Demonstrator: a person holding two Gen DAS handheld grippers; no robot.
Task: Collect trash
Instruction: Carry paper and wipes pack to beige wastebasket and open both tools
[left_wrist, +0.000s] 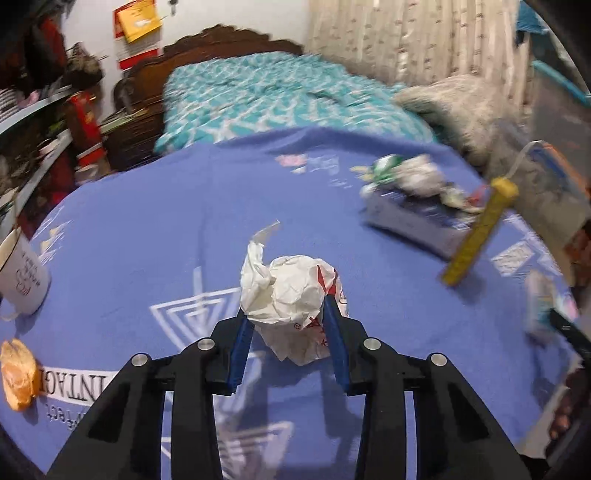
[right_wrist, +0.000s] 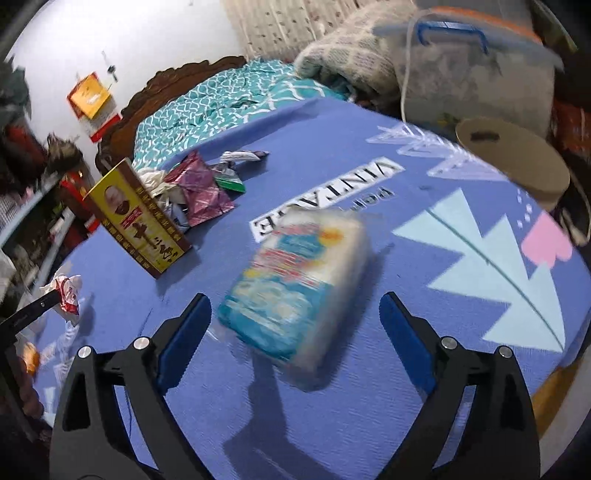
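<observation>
Now the crumpled wrapper (left_wrist: 291, 314) sits pinched between the left tongs (left_wrist: 288, 325).

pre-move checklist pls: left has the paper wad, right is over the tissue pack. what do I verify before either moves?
1. Left gripper grip on the crumpled paper: ok, both blue fingers press its sides.
2. Paper off the blue cloth: cannot tell, its underside is hidden.
3. Right gripper open: ok, fingers spread wide.
4. Tissue pack between the right fingers: not ok, it lies ahead of the tips, untouched.
5. Drop-off box reachable: ok, lid open, wrappers piled inside.
6. Image sharpness: not ok, both views are motion-blurred.
</observation>
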